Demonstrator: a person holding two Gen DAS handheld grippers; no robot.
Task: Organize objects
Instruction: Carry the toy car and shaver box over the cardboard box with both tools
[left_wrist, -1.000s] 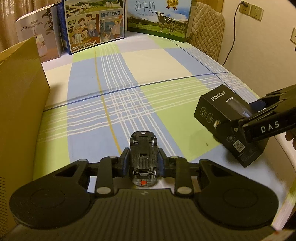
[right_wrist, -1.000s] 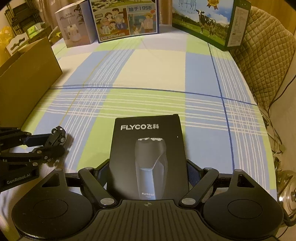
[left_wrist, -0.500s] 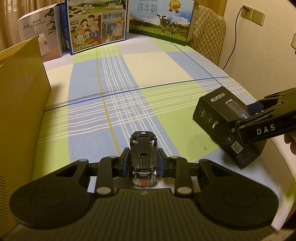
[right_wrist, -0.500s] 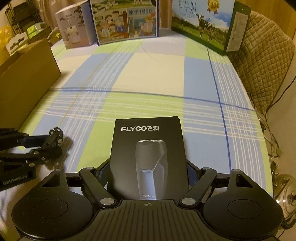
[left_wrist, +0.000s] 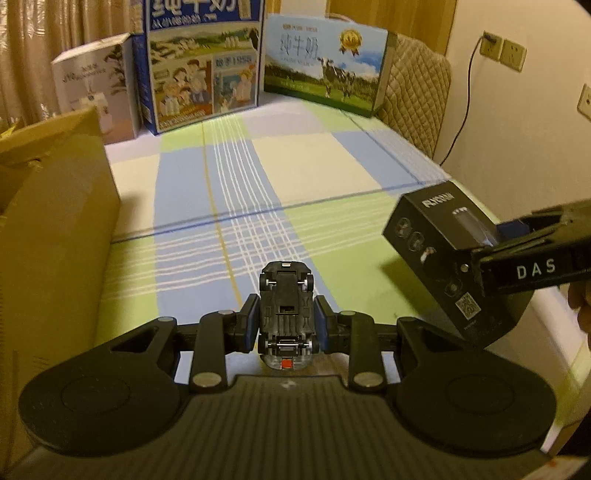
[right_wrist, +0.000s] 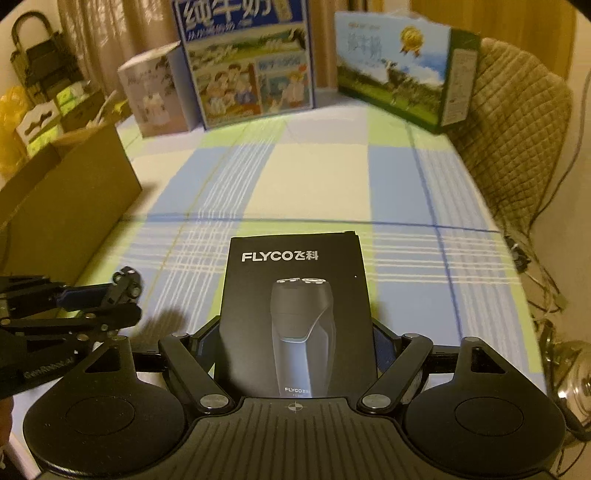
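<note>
Carrying both items clear of the checked cloth (left_wrist: 317, 173) twd the cardboard box (left_wrist: 55, 236) at left, prob. L gripper (left_wrist: 287, 325) jaws clamped on toy car (left_wrist: 286, 299), held underside-up; R gripper (right_wrist: 295, 354) jaws pinching black shaver box (right_wrist: 295, 306) by its sides. Keep grips firm, lift above the carton wall before release, L first so the arms don't cross. Carton inside not visible from either cam, contents unknown.

Printed "FLYCO飞科" in white on top face of black shaver box (right_wrist: 295, 317), repeated small near its lower edge. Marked "DAS" in white on right gripper (left_wrist: 476, 254) side. Headed "纯牛奶" on both milk cartons (left_wrist: 201, 70) at far edge of table (left_wrist: 317, 173)
</note>
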